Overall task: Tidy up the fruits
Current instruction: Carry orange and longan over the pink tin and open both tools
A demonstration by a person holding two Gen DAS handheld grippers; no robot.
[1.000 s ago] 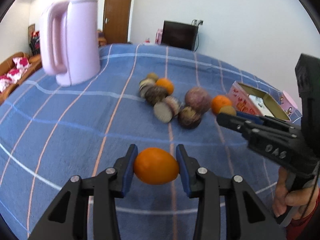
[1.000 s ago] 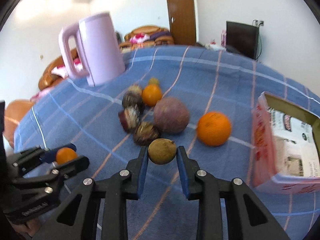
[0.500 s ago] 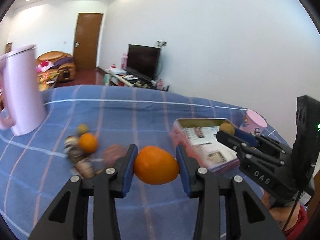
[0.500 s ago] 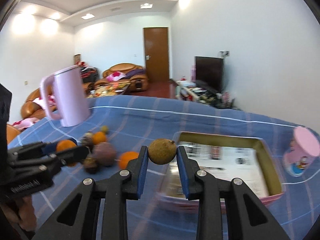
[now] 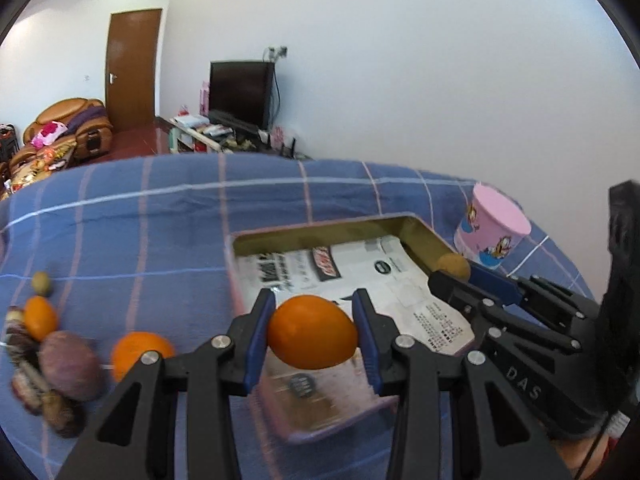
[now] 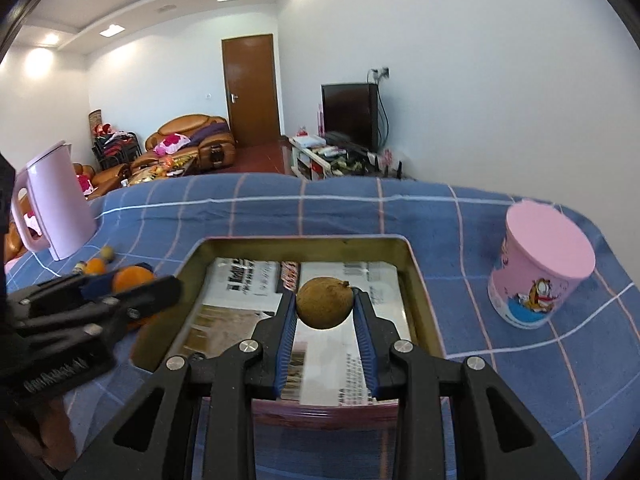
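- left wrist view showed my left gripper squeezing an orange tight between its blue pads, up in the air over the near edge of the tin box.
- right wrist view showed my right gripper clamped on a small brown fruit, hanging right over the middle of the same box.
- the box sat on the blue checked cloth and had only printed paper lying inside it, no fruit that i could see.
- the other fruits were in a little pile on the cloth, well off to the left of the box, with one more orange between the pile and the box.
- a pink cup stood to the right of the box and a pink kettle stood far to the left.
- i think i was at the carrying step, with two fruits almost ready to drop in.
- next i would need to bring both grippers lower into the box, the left one a bit more forward, and then let go softly.
- round fruits roll, so i would put them down low and keep them apart.
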